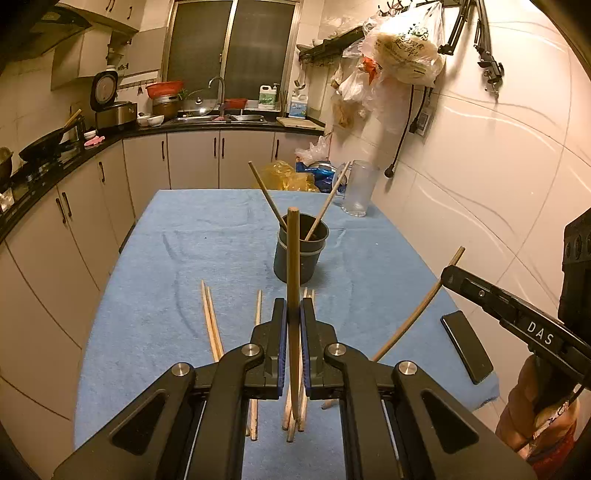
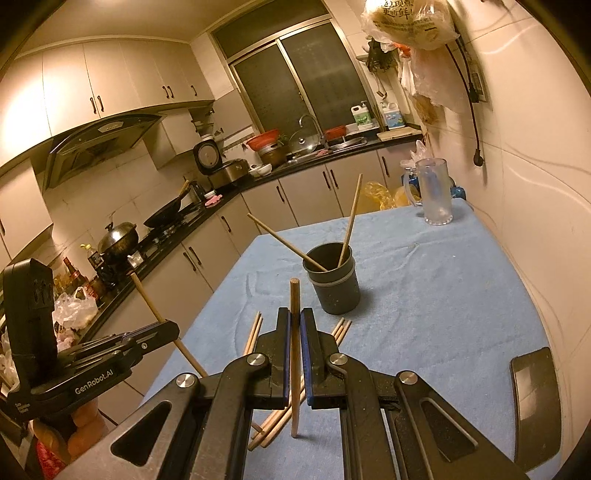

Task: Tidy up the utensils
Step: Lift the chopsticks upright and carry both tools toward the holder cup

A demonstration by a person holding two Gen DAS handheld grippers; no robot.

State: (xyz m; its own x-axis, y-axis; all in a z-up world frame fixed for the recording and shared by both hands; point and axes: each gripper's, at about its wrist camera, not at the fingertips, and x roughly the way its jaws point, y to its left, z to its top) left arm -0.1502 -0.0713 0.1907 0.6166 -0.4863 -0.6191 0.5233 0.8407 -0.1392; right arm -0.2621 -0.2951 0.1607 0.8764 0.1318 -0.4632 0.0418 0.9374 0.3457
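Left tongs [image 1: 293, 314] and right tongs [image 2: 294, 325] each clamp one wooden chopstick above the blue-clothed tabletop [image 1: 207, 236], near the dark round plastic cup [image 1: 301, 247]; either tilted stick could snag its rim.

Setting: domestic kitchen, evening light, tiled walls.
- Black counter [image 2: 207, 218] running from 9 to 12 o'clock, pale cabinets [image 2: 280, 203] beneath and above.
- Range hood [image 2: 99, 144] at 10 o'clock over a hob with wok [image 2: 164, 214] and lidded pot [image 2: 118, 240].
- Rice cooker [image 2: 221, 166], lid raised, at 11 o'clock.
- Sink with curved tap [image 2: 310, 123] at 12 o'clock under a dark window [image 2: 295, 81]; detergent bottles [image 2: 364, 116] beside it.
- Plastic bags [image 2: 410, 22] hung on the wall at 1 o'clock.
- Table under a blue cloth [image 2: 424, 295] in the foreground, bearing a clear jug [image 2: 436, 195].
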